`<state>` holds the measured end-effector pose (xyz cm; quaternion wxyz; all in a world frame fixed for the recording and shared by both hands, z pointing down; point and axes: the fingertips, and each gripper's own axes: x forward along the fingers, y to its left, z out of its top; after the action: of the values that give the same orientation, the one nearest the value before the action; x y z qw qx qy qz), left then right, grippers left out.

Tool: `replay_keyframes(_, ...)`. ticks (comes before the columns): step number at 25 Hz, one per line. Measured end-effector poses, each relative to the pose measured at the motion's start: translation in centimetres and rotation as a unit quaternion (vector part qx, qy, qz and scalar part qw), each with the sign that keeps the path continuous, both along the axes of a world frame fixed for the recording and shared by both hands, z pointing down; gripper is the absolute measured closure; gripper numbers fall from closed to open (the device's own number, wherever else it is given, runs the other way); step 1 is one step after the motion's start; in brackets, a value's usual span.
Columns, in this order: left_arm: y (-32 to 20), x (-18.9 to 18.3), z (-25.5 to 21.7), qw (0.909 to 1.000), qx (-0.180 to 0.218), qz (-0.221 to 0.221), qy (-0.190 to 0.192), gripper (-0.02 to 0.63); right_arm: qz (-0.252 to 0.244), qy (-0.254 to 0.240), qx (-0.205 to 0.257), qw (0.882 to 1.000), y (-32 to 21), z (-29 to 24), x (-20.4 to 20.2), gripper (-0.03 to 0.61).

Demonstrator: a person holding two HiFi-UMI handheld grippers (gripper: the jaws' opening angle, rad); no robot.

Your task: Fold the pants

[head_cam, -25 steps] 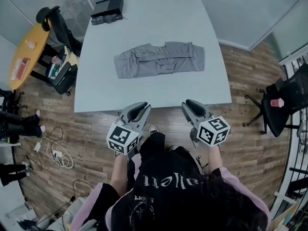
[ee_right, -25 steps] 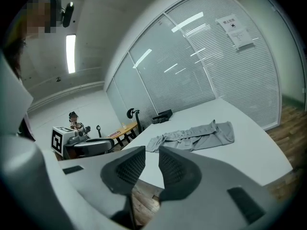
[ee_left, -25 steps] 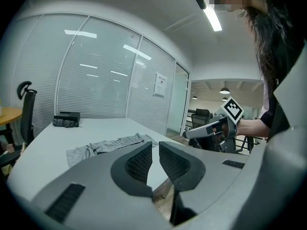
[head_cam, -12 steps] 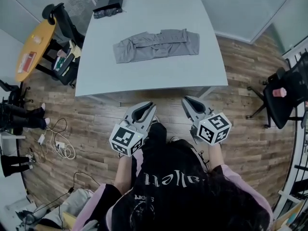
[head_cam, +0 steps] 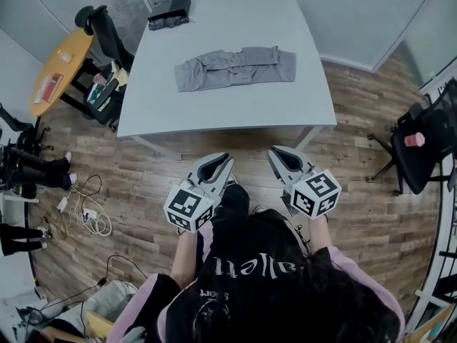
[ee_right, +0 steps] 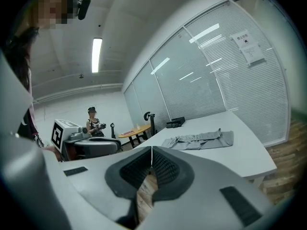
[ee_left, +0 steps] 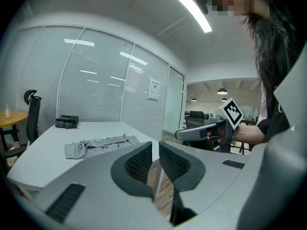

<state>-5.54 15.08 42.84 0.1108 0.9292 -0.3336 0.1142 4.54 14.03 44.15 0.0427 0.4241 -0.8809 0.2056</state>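
The grey pants (head_cam: 235,68) lie folded lengthwise into a long strip across the far half of the white table (head_cam: 214,113). They also show in the left gripper view (ee_left: 100,143) and the right gripper view (ee_right: 199,140). Both grippers hang over the wood floor, well short of the table's near edge and apart from the pants. My left gripper (head_cam: 218,164) (ee_left: 156,145) has a narrow gap between its pads, with nothing in it. My right gripper (head_cam: 280,156) (ee_right: 152,150) is shut, its tips touching and holding nothing.
A black bag (head_cam: 169,11) sits on the table's far left corner. A round yellow table (head_cam: 61,66) and a black office chair (head_cam: 103,31) stand to the left, another chair (head_cam: 421,141) to the right. Cables (head_cam: 86,213) lie on the floor at left. A person (ee_right: 93,119) stands far off.
The table and pants have drawn farther away in the head view. Both grippers have come back from the table's near edge and now hang over bare floor.
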Motion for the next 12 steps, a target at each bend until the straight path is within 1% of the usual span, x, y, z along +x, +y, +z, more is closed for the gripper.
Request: replay_keyframes(12, 1.2, -0.8, -0.3, 0.9999, 0.004, -0.013, 0.007, 0.551, -0.008, 0.007, 0.012, 1.000, 1.0, -0.6, -0.4, 0.554)
